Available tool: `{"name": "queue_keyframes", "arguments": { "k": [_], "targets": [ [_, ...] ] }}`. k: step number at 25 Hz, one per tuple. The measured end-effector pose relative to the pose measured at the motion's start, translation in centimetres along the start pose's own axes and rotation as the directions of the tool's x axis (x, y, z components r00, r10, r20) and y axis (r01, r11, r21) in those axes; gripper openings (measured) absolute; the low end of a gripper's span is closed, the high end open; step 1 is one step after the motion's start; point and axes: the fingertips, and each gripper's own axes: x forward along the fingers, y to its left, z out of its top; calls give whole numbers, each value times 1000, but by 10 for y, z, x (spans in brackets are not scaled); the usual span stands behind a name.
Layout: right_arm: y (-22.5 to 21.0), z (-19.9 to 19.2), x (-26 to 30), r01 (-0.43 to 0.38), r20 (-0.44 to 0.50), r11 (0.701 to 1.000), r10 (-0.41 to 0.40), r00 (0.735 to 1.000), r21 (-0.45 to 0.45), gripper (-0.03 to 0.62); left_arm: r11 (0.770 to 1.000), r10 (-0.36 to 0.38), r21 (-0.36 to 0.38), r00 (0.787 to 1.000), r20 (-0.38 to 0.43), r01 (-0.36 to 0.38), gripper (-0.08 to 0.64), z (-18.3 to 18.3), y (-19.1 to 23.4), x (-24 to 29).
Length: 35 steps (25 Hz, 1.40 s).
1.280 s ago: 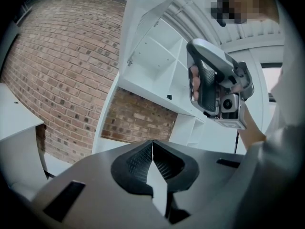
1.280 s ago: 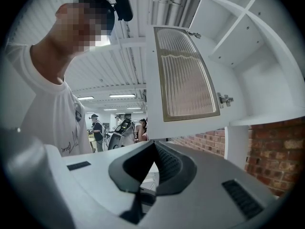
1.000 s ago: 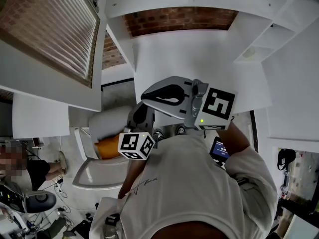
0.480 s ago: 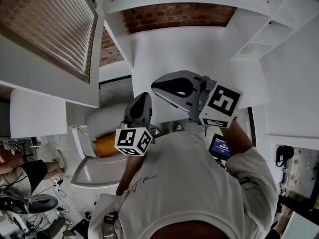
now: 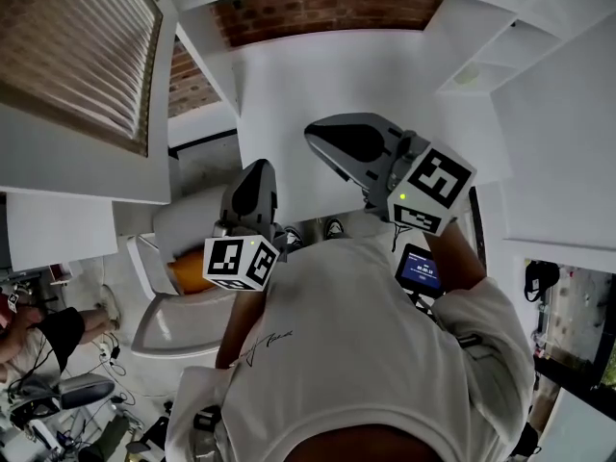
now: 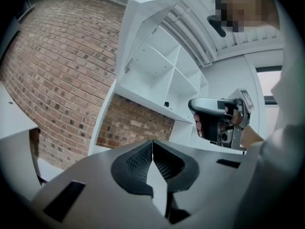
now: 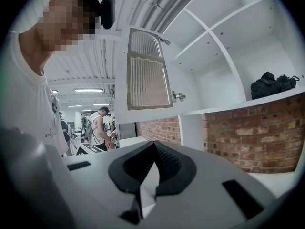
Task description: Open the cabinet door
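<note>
Head view: white cabinet door [image 5: 69, 58] is already swung wide open, hanging off the left side of the shelf unit [image 5: 481, 56].
Door direction: the long axis is upright. The hinged edge sits at the shelf unit and the free edge points away from it. In the right gripper view its broad face looks back at the camera.
Door build: flat rectangle with a plain white frame around a ribbed panel, ribs running upright. There's a small metal hinge [image 7: 178, 96] on the edge nearest the shelf unit.
Shelf unit: smooth white boards with boxy open compartments, and a rough red brick wall [image 7: 257, 132] under its lowest shelf. A lumpy black bag [image 7: 274, 85] sits on one shelf.
Right gripper [image 5: 313, 135]: fingers pressed together with nothing between them, held out in front of the shelf unit and clear of the door.
Left gripper [image 5: 258, 169]: fingers together too and empty, also in front of the shelf unit on its door side, not touching the door.
Gripper looks: matte grey shells with black ridged pads that meet in a V.
</note>
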Motion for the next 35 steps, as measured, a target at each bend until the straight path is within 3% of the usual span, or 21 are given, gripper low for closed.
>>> {"name": "queue_keyframes", "arguments": {
  "k": [7, 15, 24, 35],
  "targets": [
    [-16, -12, -9, 59, -55, 997, -61, 997, -39, 25, 1000, 13, 22, 999, -30, -12, 15, -1, 5, 9],
    [-42, -24, -26, 177, -58, 984, -177, 983, 8, 25, 1000, 10, 21, 999, -32, -9, 15, 0, 9, 18],
    [-51, -29, -38, 214, -81, 977, -212, 974, 8, 25, 1000, 2, 15, 999, -43, -1, 15, -4, 5, 26],
    [-68, -28, -60, 354, -51, 934, -351, 935, 48, 25, 1000, 12, 26, 1000, -29, -11, 15, 2, 4, 31]
  ]
}}
